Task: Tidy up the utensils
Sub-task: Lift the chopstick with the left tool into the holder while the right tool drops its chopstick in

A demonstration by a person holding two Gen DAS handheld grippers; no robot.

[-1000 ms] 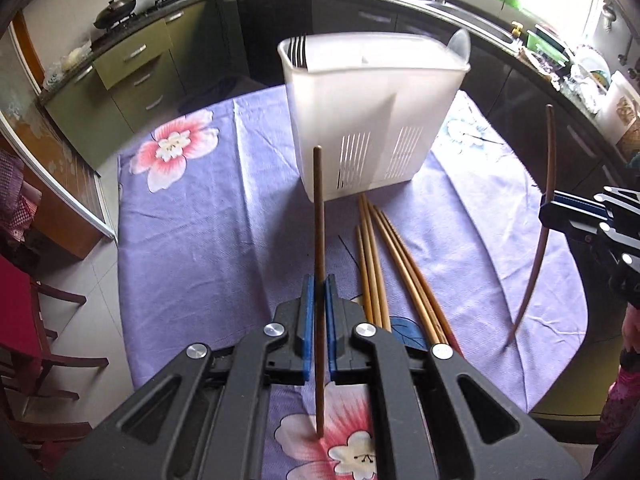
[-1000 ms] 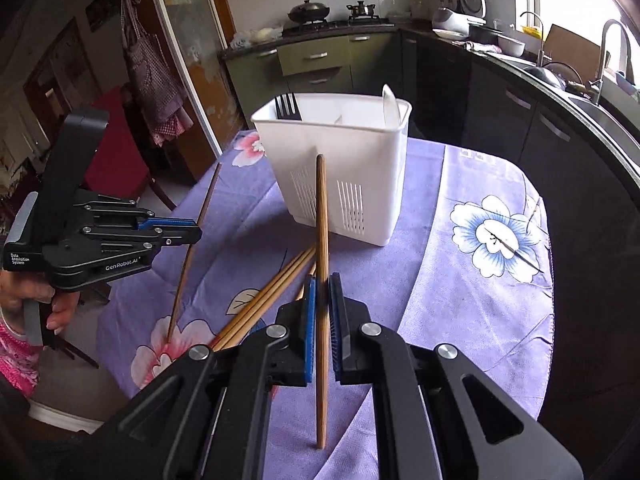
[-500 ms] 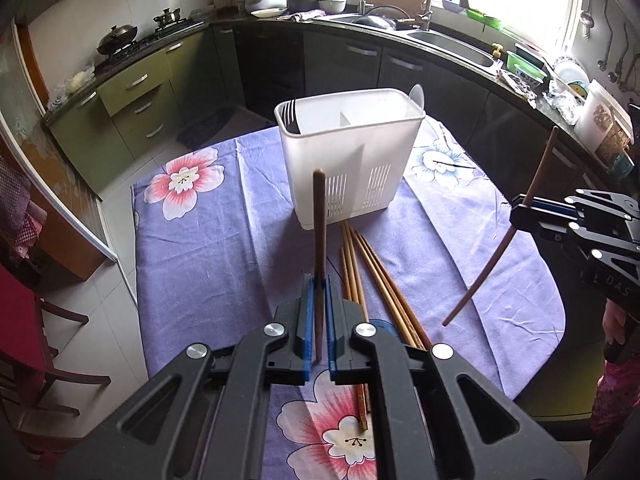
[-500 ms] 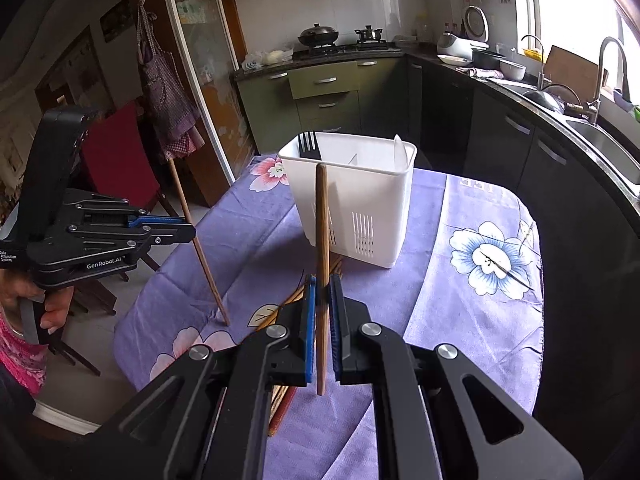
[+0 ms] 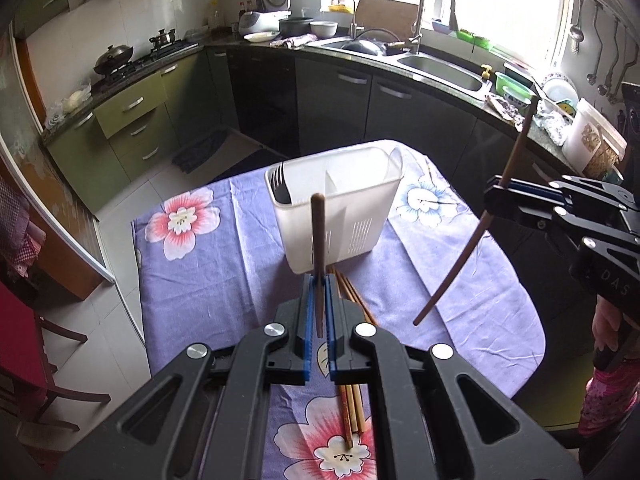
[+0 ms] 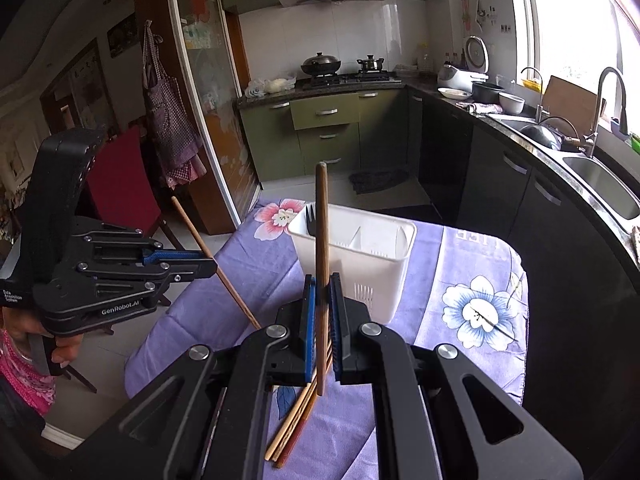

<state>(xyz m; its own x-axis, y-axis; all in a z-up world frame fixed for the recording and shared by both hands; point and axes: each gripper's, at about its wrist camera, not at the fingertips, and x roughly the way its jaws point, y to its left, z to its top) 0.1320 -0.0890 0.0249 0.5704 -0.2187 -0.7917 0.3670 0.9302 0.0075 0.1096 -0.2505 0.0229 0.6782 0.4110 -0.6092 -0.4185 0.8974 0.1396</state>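
A white plastic utensil holder (image 5: 336, 208) (image 6: 356, 256) stands on the purple flowered tablecloth, with a black fork (image 5: 280, 186) in its left compartment. My left gripper (image 5: 317, 300) is shut on a brown chopstick (image 5: 318, 236), held upright above the table; it also shows in the right wrist view (image 6: 200, 260). My right gripper (image 6: 321, 300) is shut on another chopstick (image 6: 321, 240), seen tilted in the left wrist view (image 5: 480, 232). Several loose chopsticks (image 5: 352, 392) (image 6: 296, 420) lie on the cloth below both grippers.
The round table (image 5: 200, 264) ends close on all sides. A red chair (image 6: 120, 184) stands at the left. Dark kitchen cabinets and a sink (image 5: 440, 68) run behind and to the right.
Both grippers have risen well above the table, each carrying its chopstick. The holder and loose chopsticks now look smaller and farther below.
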